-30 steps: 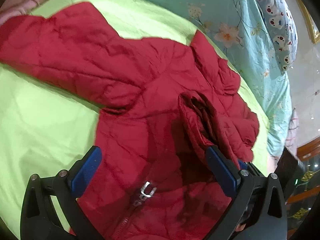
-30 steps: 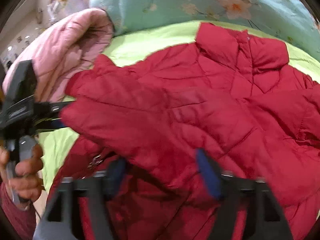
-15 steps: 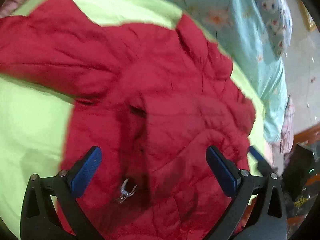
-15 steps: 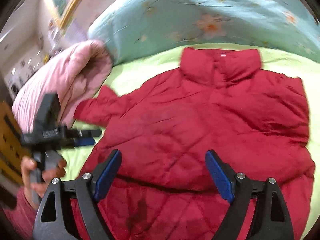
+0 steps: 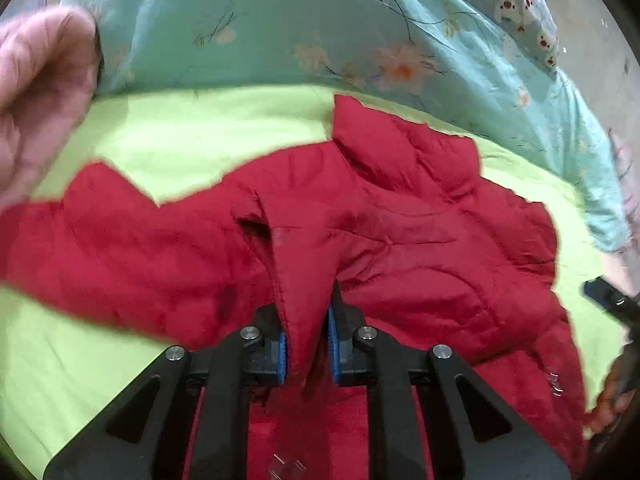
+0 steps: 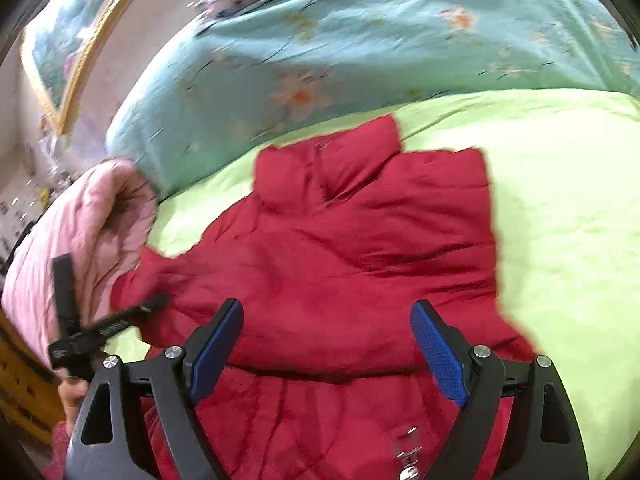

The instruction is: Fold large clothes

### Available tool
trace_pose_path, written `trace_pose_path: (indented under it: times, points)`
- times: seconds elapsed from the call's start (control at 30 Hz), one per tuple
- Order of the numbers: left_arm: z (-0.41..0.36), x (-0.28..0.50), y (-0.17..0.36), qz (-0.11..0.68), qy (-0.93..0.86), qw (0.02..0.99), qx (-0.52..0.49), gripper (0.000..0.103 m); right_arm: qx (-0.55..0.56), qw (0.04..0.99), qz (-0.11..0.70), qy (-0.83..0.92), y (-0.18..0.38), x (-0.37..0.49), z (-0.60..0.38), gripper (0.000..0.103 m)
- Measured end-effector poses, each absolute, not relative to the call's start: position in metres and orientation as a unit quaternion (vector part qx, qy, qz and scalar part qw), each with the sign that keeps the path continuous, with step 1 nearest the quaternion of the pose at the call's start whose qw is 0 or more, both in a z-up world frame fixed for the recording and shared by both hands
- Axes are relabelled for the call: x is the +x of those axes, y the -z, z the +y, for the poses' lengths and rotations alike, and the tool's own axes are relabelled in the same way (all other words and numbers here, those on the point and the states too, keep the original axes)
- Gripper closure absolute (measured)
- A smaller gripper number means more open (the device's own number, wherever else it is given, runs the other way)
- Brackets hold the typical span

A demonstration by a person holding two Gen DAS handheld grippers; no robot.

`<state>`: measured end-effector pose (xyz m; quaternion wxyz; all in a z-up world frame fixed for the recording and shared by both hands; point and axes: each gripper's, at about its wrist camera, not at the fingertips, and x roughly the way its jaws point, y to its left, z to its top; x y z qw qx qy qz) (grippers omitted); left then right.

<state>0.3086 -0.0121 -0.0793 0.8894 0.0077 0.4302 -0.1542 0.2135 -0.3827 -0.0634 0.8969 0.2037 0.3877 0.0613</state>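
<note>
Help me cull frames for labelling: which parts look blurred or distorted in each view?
Left wrist view: the red jacket smears at its left sleeve, while the left tongs stay sharp; fisheye bends the bed edges. Right wrist view: the floral quilt and pink garment streak with motion; the right tongs read crisp.

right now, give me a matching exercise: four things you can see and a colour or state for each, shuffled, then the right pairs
Things:
1. left gripper
2. right gripper
3. sheet
4. quilt

Colours or states:
A. turquoise with flowers
B. jaws wide apart, nothing between the pads
C. lime green, under the red jacket
D. shut on a fold of the red jacket, jaws having just been closing

Pairs: 1-D, 2-B, 3-C, 4-A
</note>
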Motion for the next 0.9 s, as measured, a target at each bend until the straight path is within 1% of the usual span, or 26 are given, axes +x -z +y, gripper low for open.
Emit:
trace_pose_path:
  times: [0.07,0.13,0.23,0.33,0.4,0.43,0.5,0.53,0.57,0.63,0.7,0.73,0.8,0.9]
  points:
    - [-0.018,0.325,0.101,0.465,0.156,0.872,0.017,0.090,0.208,0.900,0.378,-0.052,0.062,0.221,-0.392,0.016]
    - [-0.021,0.332,0.117,0.478,0.155,0.864,0.016,0.090,0.213,0.900,0.376,-0.058,0.063,0.231,-0.395,0.016]
    - [-0.023,0.335,0.121,0.482,0.151,0.863,0.013,0.088,0.191,0.903,0.380,-0.061,0.070,0.256,-0.395,0.017]
    - [-0.018,0.345,0.121,0.484,0.152,0.862,-0.005,0.086,0.172,0.890,0.421,-0.026,0.093,0.284,-0.407,0.017]
    - [-0.015,0.348,0.124,0.487,0.152,0.860,-0.008,0.081,0.169,0.879,0.445,-0.009,0.112,0.298,-0.414,0.019]
    - [-0.015,0.351,0.126,0.489,0.150,0.859,-0.008,0.079,0.165,0.875,0.454,-0.008,0.121,0.303,-0.415,0.019]
    - [-0.014,0.348,0.129,0.492,0.148,0.858,-0.009,0.073,0.154,0.865,0.478,-0.005,0.139,0.311,-0.412,0.018]
    - [-0.015,0.348,0.132,0.492,0.145,0.858,-0.005,0.071,0.141,0.864,0.483,-0.003,0.147,0.315,-0.406,0.015]
    - [-0.015,0.348,0.134,0.492,0.142,0.859,-0.003,0.067,0.124,0.867,0.483,0.001,0.149,0.318,-0.400,0.013]
    - [-0.014,0.349,0.136,0.493,0.145,0.858,-0.010,0.066,0.095,0.867,0.489,0.007,0.151,0.321,-0.391,0.010]
    - [-0.007,0.349,0.132,0.494,0.155,0.855,-0.033,0.064,0.089,0.867,0.490,0.012,0.148,0.323,-0.388,0.010]
    - [-0.003,0.349,0.130,0.494,0.159,0.854,-0.045,0.063,0.088,0.868,0.488,0.015,0.144,0.321,-0.389,0.011]
    - [0.008,0.346,0.125,0.497,0.164,0.849,-0.066,0.053,0.090,0.875,0.475,0.019,0.134,0.314,-0.390,0.014]
    - [0.023,0.337,0.119,0.497,0.166,0.847,-0.086,0.052,0.106,0.893,0.437,0.013,0.105,0.291,-0.390,0.015]
